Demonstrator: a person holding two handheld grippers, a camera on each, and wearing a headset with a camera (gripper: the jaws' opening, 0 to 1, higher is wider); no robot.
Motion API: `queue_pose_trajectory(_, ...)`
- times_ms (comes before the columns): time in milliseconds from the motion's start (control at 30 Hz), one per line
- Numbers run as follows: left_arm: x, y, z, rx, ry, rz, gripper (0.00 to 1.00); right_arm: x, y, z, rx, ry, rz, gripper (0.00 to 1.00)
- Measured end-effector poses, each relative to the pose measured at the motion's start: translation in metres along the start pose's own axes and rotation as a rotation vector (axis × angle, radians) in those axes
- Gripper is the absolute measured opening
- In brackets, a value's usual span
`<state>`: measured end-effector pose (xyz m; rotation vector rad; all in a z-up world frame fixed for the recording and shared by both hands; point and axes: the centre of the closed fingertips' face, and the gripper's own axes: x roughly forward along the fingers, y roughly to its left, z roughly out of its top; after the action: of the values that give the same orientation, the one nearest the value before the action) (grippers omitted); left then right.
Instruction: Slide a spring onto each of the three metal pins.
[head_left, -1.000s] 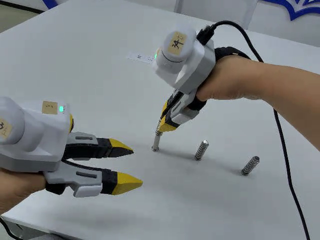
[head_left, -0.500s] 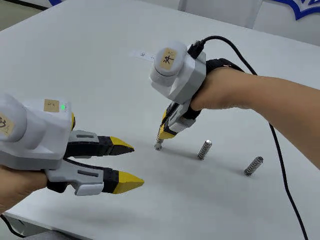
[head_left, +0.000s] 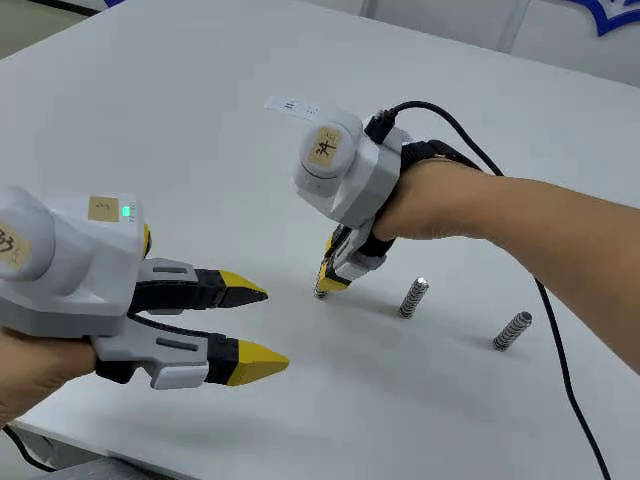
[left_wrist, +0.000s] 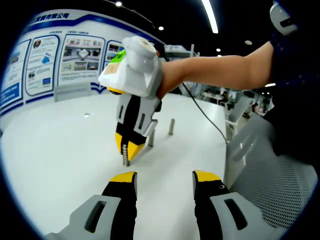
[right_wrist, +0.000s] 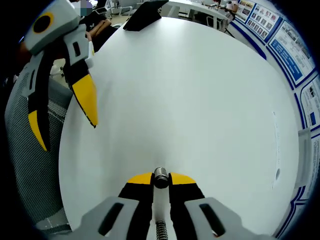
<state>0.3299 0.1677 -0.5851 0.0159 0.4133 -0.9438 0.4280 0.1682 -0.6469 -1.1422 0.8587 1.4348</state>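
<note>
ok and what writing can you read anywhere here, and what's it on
Nothing reads cleanly.
Tan square sticker on the white body of the right claw: handwritten dark mark, not legible.
Second tan sticker on the left claw: mark too faint to read.
White paper strip on the white table: print too small.
Wall posters under a blue banner: white characters, blurred.

There are three thin silver metal pins (head_left: 422, 283), three small grey coiled springs (head_left: 412, 300), one white bench (head_left: 150, 120) and one little white paper strip (head_left: 291, 107). Two yellow-tipped tools: the left hand-held gripper (head_left: 275, 325) and the right hand-held gripper (head_left: 326, 286).
</note>
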Motion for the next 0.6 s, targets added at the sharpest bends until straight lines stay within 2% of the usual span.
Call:
queue_pose_trajectory(267, 0.000, 0.002, 0.000, -0.003, 0.000, 0.006, 0.46, -0.001, -0.003, -0.004, 0.016, -0.014, -0.004, 0.16)
queue_pose_trajectory(533, 0.001, 0.003, 0.001, -0.006, -0.001, 0.011, 0.48, -0.013, -0.003, -0.013, 0.060, -0.055, -0.014, 0.19)
queue_pose_trajectory(600, 0.001, 0.003, 0.001, -0.007, -0.001, 0.012, 0.48, -0.019, -0.004, -0.015, 0.083, -0.079, -0.019, 0.20)
